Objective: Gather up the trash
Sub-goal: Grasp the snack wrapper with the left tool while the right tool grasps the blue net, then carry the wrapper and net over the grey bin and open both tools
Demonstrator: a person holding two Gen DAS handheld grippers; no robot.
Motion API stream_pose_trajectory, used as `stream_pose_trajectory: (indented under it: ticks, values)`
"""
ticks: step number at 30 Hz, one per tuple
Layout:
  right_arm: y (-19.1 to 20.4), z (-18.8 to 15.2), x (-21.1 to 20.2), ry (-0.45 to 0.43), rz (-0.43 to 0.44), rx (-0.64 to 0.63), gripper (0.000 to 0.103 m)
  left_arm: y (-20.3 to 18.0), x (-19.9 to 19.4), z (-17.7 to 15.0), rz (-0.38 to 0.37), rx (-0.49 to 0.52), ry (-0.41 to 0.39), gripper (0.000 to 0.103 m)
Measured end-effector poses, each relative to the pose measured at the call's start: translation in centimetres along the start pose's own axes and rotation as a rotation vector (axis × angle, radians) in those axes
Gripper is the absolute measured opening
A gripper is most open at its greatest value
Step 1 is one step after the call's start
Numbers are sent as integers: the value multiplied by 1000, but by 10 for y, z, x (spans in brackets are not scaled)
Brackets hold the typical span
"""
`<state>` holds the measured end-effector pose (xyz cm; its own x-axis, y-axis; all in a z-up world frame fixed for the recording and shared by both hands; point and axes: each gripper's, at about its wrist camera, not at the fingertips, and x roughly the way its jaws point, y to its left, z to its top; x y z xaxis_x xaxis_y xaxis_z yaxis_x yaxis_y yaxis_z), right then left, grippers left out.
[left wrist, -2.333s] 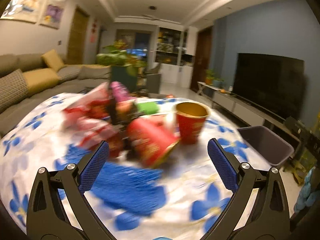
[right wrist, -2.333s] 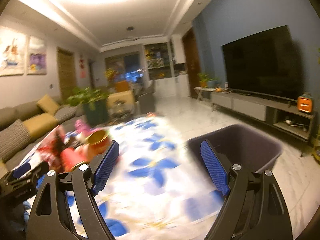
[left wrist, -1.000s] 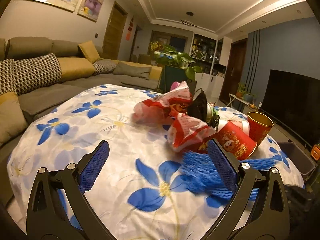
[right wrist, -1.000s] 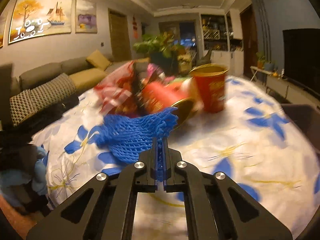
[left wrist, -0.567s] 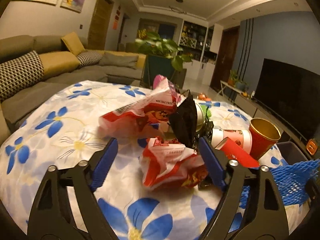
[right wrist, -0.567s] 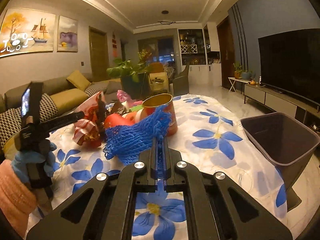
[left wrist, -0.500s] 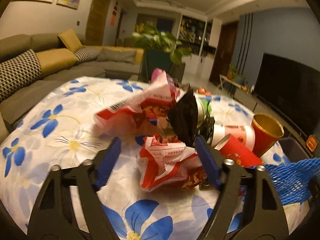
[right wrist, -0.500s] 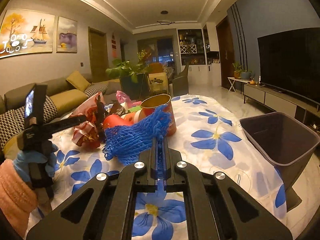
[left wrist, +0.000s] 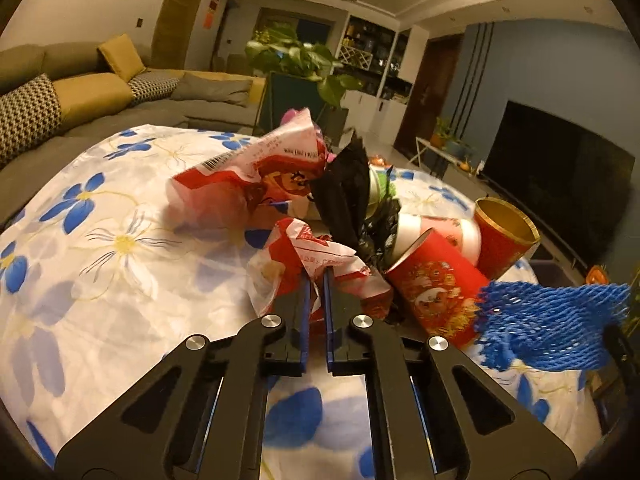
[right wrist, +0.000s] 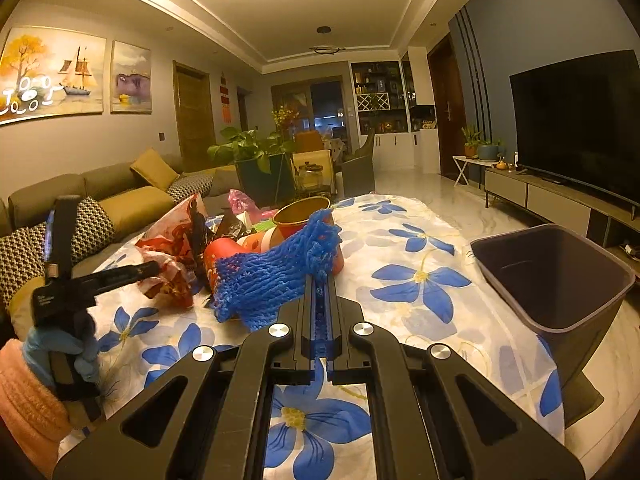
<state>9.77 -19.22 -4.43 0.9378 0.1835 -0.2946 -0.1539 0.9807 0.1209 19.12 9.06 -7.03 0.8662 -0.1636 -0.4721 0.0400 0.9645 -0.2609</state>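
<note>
A crumpled red wrapper at the near edge of the trash pile on the table was pinched by the left gripper. Blue foam netting was clamped in the right gripper, left of the bin.

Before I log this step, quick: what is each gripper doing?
Left gripper: shut on the crumpled red-and-white wrapper.
Right gripper: shut on the blue foam net.

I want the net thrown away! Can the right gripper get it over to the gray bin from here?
Probably yes. The right gripper is shut on the blue foam net, and the gray bin stands open just past the table's edge, with only bare flowered tablecloth between them.
</note>
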Motion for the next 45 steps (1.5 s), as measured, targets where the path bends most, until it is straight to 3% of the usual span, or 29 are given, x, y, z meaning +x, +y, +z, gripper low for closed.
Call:
stream_pose_trajectory:
  ticks: [8,17,32,45]
  values:
    - [-12,9,-16,-39,-22,14,4,-30,-57,-6,-28,49,-95,5]
    - [-28,19,-37,-86,-73,8,4,-86,-69,-8,-108,124,-119,5]
    - [-96,44,-65,-213,-257,38,4,-203,-42,3,-297,230,-137,5]
    - [-159,53,-66,-245,-452,85,4,-315,4,-4,-454,308,-123,5]
